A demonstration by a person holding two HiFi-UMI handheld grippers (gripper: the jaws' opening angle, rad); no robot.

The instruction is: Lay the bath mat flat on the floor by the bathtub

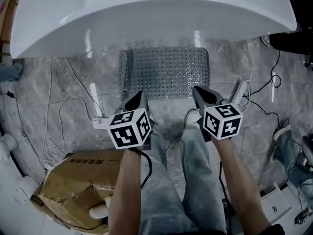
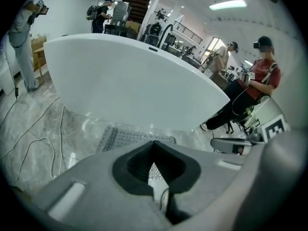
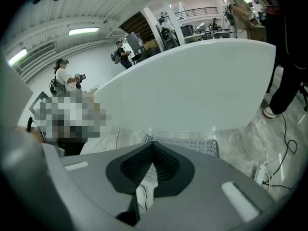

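The grey perforated bath mat (image 1: 166,72) lies flat on the marble floor, its far edge against the foot of the white bathtub (image 1: 146,13). Both grippers hover just short of its near edge and hold nothing. My left gripper (image 1: 138,98) is above the near left corner, jaws closed to a point. Over the near right corner my right gripper (image 1: 199,93) is likewise shut. In the left gripper view the mat (image 2: 125,137) shows beyond the closed tips of the left gripper (image 2: 154,143). The right gripper view shows the mat (image 3: 192,146) ahead of the right gripper (image 3: 153,145).
A cardboard box (image 1: 78,185) sits at the lower left. White power strips (image 1: 100,121) (image 1: 240,93) and loose cables lie on the floor on both sides. The person's legs (image 1: 195,170) stand just behind the mat. Other people stand beyond the tub.
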